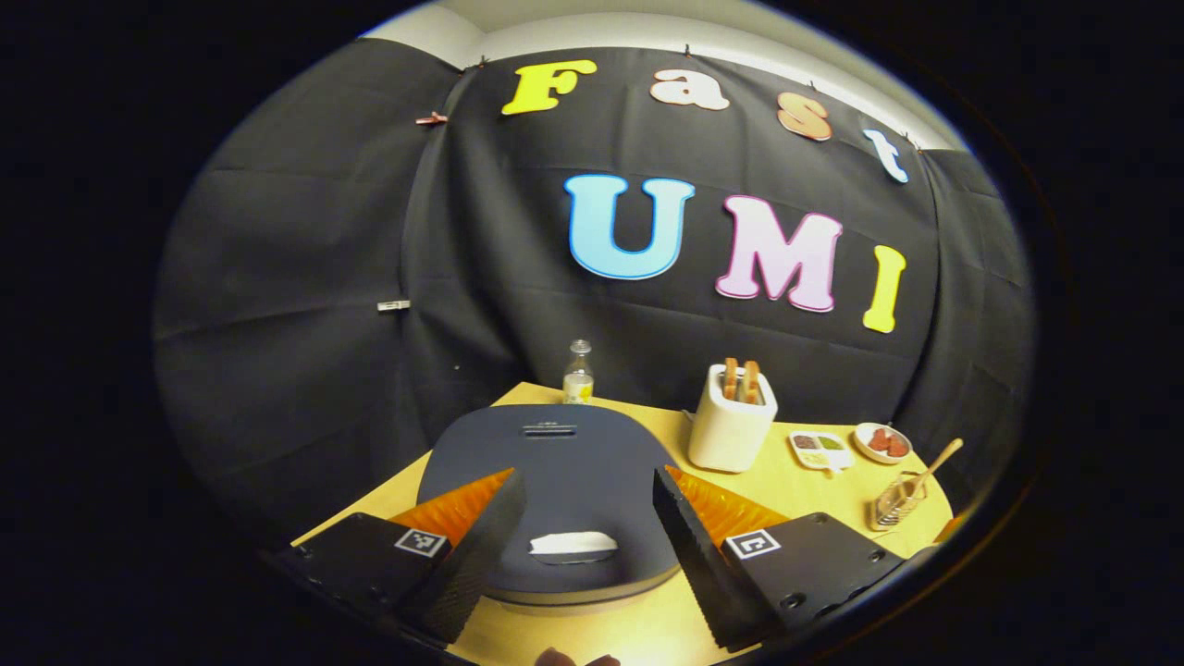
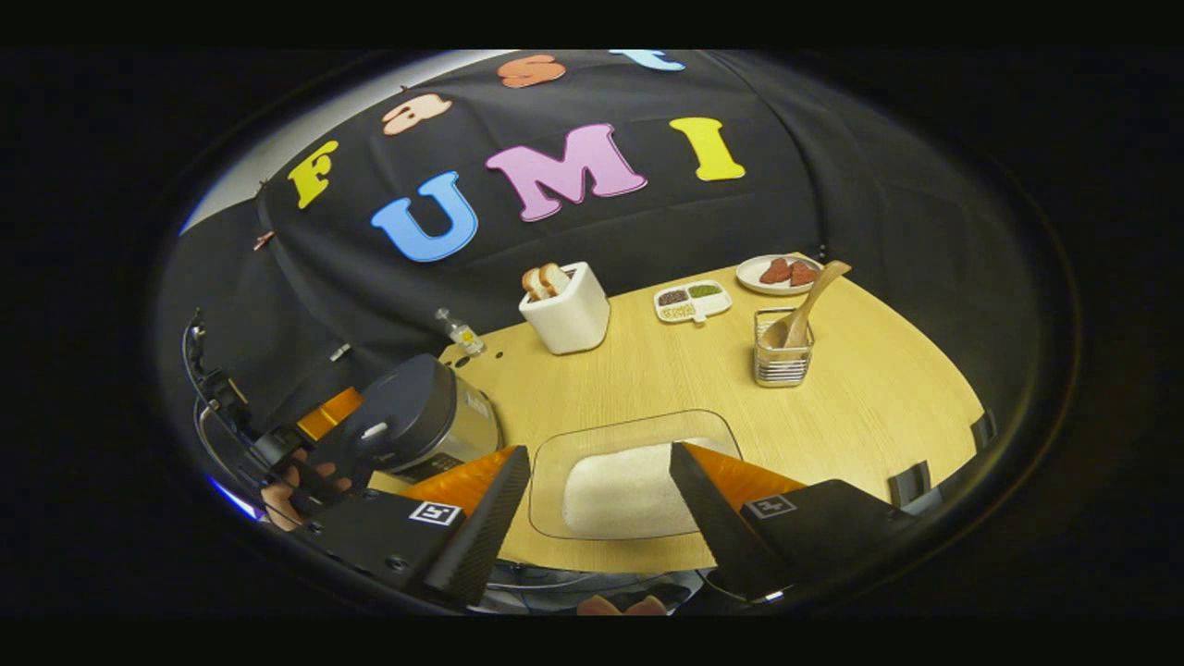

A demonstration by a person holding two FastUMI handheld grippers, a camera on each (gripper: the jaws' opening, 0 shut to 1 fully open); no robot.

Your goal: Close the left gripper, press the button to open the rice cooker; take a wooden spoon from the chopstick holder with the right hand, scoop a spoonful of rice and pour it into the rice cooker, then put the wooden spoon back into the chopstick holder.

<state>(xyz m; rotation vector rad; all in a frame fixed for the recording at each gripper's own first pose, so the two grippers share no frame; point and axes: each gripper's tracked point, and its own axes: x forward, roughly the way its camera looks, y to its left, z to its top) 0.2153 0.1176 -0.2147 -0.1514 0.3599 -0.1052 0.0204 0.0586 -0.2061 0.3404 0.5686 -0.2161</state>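
Both grippers stand wide apart, holding nothing: the left gripper [image 1: 581,518] hovers over the closed rice cooker [image 1: 555,462] at the table's [image 2: 879,398] left edge, the right gripper [image 2: 599,504] above the rice tray [image 2: 638,486] at its front edge.

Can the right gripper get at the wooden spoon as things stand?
Probably yes: the right gripper is open, and the wooden spoon leans out of the chopstick holder, with bare table around it.

Bare table [image 2: 666,370] lies between rice tray [image 2: 638,481] and chopstick holder [image 2: 783,361].
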